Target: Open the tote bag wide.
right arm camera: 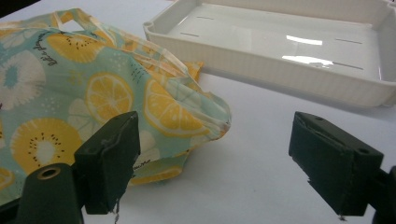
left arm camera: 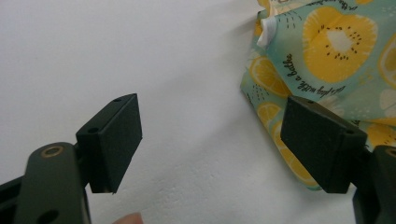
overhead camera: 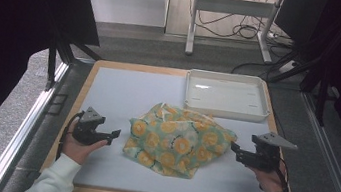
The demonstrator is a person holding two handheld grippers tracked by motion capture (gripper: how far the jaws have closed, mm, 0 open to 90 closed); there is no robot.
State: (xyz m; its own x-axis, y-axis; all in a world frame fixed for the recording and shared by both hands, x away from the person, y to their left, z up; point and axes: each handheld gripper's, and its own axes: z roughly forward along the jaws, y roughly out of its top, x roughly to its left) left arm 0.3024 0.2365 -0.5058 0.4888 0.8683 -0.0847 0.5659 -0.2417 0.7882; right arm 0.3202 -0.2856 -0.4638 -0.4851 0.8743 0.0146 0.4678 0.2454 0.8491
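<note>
Nearest the person, the left gripper [overhead camera: 113, 134] sits at the left of the tabletop [overhead camera: 119, 89] and the right gripper [overhead camera: 235, 148] at the right, both pointing inward. Between them lies a crumpled fruit-print cloth bag [overhead camera: 180, 140], teal with yellow citrus slices. Its left edge is just beside the left gripper's fingers [left arm camera: 114, 140], apart from them; its right end lies just beside the right gripper's fingers [right arm camera: 109, 161], also untouched. Both pairs of fingers are spread wide and hold nothing. Farther off, a white plastic tray [overhead camera: 257, 114] rests at the far right, just behind the bag.
</note>
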